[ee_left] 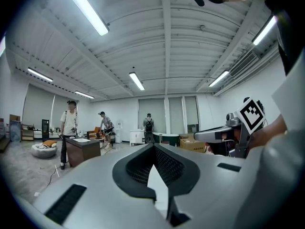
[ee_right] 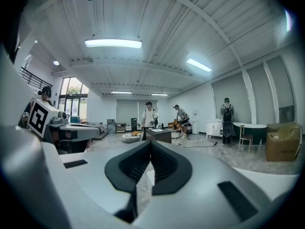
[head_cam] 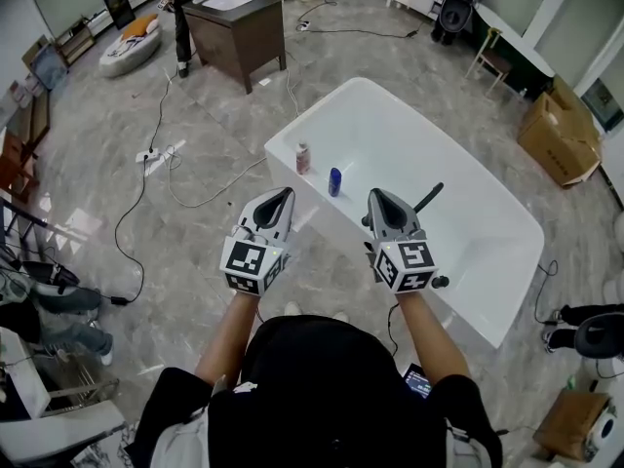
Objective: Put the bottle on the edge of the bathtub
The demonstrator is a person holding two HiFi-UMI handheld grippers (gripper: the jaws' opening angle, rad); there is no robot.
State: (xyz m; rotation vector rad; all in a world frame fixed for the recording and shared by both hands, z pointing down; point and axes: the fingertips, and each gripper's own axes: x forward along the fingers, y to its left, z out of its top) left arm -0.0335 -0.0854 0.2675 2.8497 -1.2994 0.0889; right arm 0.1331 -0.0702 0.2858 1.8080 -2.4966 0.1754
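Note:
A white bathtub (head_cam: 487,261) stands slantwise on the grey floor in the head view. On its near rim stand two small bottles, upright: a pale one with a red label (head_cam: 303,157) and a blue one (head_cam: 334,181). My left gripper (head_cam: 284,195) is held up level, just short of the rim and near both bottles, its jaws shut with nothing between them. My right gripper (head_cam: 377,197) hovers over the rim to the right of the blue bottle, shut and empty too. In both gripper views the jaw tips meet, at left gripper (ee_left: 153,144) and right gripper (ee_right: 150,142); no bottle shows there.
A black tap (head_cam: 429,198) rises from the tub beside my right gripper. A dark vanity cabinet (head_cam: 234,27) stands at the back with a person (head_cam: 180,8) next to it. Cables (head_cam: 156,154) trail over the floor at left. A cardboard box (head_cam: 561,130) sits far right.

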